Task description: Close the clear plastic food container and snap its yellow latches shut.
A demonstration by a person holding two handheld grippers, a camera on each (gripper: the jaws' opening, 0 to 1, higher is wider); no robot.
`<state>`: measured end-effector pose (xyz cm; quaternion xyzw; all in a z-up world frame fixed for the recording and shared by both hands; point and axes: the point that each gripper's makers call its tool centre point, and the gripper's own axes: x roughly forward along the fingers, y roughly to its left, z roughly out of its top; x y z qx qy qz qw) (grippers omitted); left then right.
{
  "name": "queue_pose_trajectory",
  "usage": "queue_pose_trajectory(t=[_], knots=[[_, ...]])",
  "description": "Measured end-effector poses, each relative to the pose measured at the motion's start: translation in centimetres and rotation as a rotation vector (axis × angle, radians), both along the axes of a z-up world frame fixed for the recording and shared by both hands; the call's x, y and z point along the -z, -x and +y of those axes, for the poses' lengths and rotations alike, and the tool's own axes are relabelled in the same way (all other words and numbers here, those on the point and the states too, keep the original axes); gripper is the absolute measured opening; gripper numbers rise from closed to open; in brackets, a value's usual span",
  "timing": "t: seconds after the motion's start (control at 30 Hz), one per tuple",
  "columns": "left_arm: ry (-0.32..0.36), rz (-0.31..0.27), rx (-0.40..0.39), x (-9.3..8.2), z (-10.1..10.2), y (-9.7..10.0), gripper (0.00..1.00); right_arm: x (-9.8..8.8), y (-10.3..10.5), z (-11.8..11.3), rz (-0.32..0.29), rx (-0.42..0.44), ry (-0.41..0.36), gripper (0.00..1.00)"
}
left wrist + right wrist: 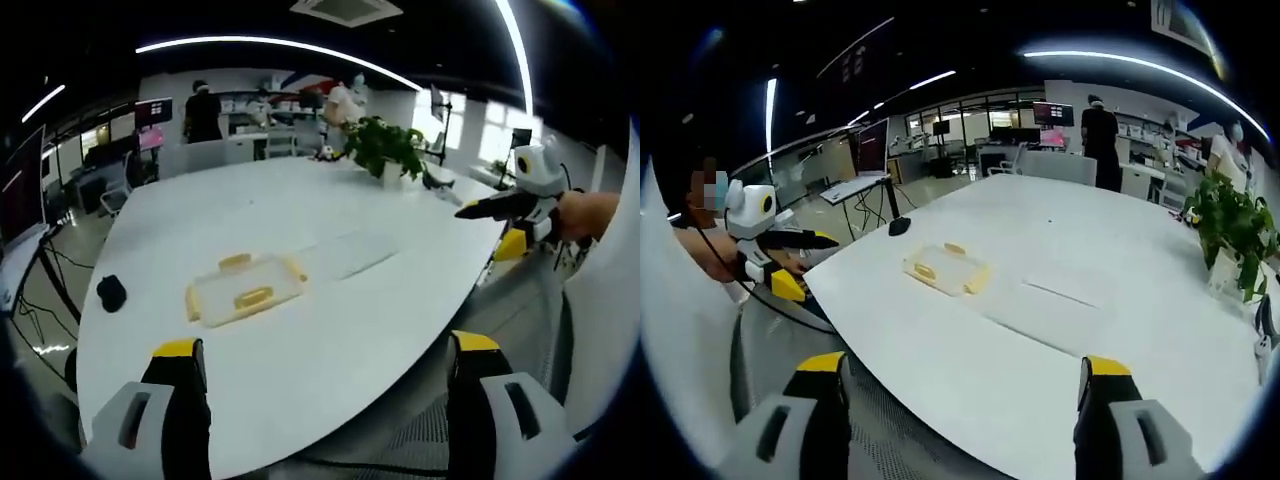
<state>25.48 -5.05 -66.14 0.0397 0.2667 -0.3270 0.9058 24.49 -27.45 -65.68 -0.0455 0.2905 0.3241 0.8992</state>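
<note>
Container (pixel 245 290) of clear plastic with yellow latches (pixel 254 296) lies flat on the white desk (pixel 330 330), towards the near part of the surface and well apart from both grippers; in the right gripper view it appears as a small pale box (pixel 945 269) with yellow tabs at its edges. Whether the latches are snapped down cannot be told at this distance. Just beside it lies a flat clear sheet or lid (pixel 350 253), faintly outlined on the desk. A small black object (pixel 111 292) sits near the desk's edge, to one side of the container. A potted plant (pixel 385 148) stands at the far end of the desk.

Left gripper (pixel 330 395) is held off the desk's near edge, its jaws spread wide and holding nothing. Right gripper (pixel 960 410) is likewise held off the edge with its jaws wide apart and empty; it also enters the left gripper view from the right (pixel 475 208), carried in a hand (pixel 590 213).

Beyond the desk stand office workstations with monitors (pixel 868 146), and people (pixel 203 112) stand at the back of the room.
</note>
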Motion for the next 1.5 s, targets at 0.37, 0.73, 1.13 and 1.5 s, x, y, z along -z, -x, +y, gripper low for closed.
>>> queue_pose_trajectory(t=[0.37,0.73,1.13,1.5], knots=[[-0.04,-0.014,0.037,-0.4,0.7,-1.2,0.98,-0.4,-1.1,0.5,-0.026,-0.043,0.025,0.94],[-0.081,-0.032,0.057,-0.8,2.0,-2.8,0.95,-0.4,-2.9,0.9,-0.034,-0.08,0.039,0.93],[-0.124,-0.055,0.122,-0.6,2.9,-4.7,0.94,-0.6,-4.7,1.6,-0.045,-0.129,0.069,0.94],[-0.158,-0.054,0.171,-0.4,3.7,-6.1,0.94,-0.9,-6.6,2.5,-0.066,-0.164,0.093,0.93]])
